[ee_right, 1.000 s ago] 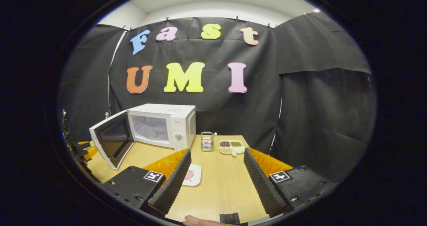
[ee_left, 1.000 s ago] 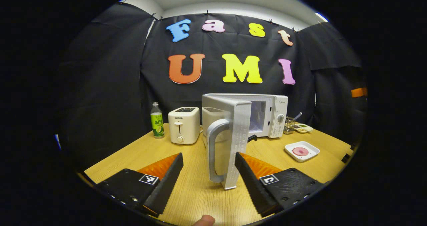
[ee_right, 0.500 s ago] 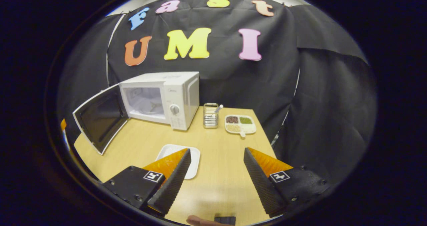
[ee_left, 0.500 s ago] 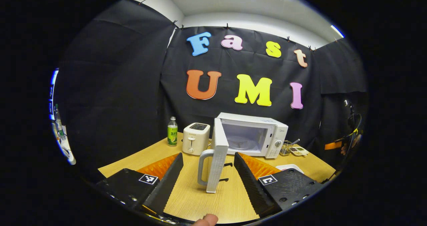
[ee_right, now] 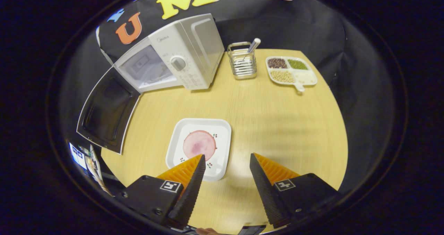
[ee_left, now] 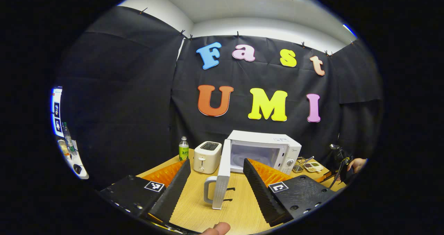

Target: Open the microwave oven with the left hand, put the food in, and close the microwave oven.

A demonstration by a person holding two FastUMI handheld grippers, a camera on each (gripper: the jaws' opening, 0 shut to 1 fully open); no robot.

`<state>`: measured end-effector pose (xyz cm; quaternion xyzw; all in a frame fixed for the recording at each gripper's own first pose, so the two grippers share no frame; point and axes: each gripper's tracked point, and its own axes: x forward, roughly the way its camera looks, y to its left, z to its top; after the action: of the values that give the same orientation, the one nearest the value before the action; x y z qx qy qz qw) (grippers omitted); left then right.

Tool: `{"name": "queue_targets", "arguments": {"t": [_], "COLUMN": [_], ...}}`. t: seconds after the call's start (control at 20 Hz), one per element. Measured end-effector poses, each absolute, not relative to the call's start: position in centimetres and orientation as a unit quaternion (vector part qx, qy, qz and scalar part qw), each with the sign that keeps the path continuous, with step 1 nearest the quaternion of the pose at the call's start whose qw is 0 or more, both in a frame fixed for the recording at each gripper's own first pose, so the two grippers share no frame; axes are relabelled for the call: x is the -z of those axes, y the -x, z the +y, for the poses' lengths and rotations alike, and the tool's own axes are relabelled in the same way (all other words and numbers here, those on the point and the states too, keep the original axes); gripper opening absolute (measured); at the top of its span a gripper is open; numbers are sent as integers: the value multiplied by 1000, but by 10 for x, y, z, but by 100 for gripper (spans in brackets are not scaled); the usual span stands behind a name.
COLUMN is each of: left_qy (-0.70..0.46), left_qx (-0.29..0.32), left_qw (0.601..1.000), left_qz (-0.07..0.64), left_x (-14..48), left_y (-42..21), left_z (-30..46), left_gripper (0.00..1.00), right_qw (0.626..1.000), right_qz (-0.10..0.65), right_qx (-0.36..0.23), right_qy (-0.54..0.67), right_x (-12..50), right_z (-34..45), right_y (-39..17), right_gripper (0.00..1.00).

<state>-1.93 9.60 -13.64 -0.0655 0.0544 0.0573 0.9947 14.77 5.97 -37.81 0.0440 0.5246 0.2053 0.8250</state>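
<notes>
Microwave, a boxy white appliance with a round knob on its control panel, is sitting at the back of a pale wood-grain table, its cavity showing. Its door is standing swung wide open to the left, the dark inner window facing up in the right gripper view; in the left gripper view the door is showing edge-on with its curved loop handle. The food, a flat round pink slice, is lying in a square white plate with rounded corners, out in front of the microwave and well apart from it.

Beside the microwave a wire holder with a utensil is standing, and next to that a white divided dish of dark, green and pale grains. A white toaster and a green-labelled bottle are standing on the far side of the door. Black cloth is hanging all round the booth.

The right gripper is hovering above the plate's near edge, angled down, jaws spread and holding nothing. The left gripper is pointing level at the door's edge, jaws spread either side of it without touching.
</notes>
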Motion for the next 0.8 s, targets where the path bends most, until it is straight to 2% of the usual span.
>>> {"name": "queue_targets", "arguments": {"t": [0.05,0.1,0.15,0.2,0.25,0.35,0.4,0.45,0.5,0.55,0.6,0.65,0.8], "left_qy": [62,57,55,52,50,45,44,43,41,41,42,44,50], "left_qx": [-57,-57,-59,-61,-61,-52,-48,-46,-45,-45,-48,-49,-55], "left_qw": [995,996,996,996,997,997,998,998,998,998,998,998,997], "left_qz": [48,41,34,28,21,19,19,20,21,22,23,23,31], "left_x": [130,123,117,112,107,103,102,101,100,100,102,102,108], "left_y": [18,19,18,17,19,21,22,22,23,23,21,20,17], "left_z": [93,91,90,88,86,78,75,75,74,75,76,77,79], "left_gripper": [93,93,93,93,93,93,93,93,93,93,93,93,93], "right_qw": [815,805,797,788,780,767,759,746,739,733,724,719,705], "right_qz": [540,553,562,571,579,595,604,616,623,629,635,642,657], "right_qx": [-204,-207,-212,-222,-232,-229,-227,-233,-236,-240,-253,-255,-261], "right_qy": [-53,-57,-60,-61,-62,-71,-81,-94,-100,-99,-91,-76,-47], "right_x": [389,397,403,407,410,419,423,423,423,425,428,428,431], "right_z": [62,66,68,72,76,77,78,80,80,82,83,79,75], "right_y": [-150,-153,-156,-159,-160,-170,-172,-169,-171,-169,-169,-167,-172], "right_gripper": [80,67,74,71,53,46,54,46,42,24,33,14,8]}}
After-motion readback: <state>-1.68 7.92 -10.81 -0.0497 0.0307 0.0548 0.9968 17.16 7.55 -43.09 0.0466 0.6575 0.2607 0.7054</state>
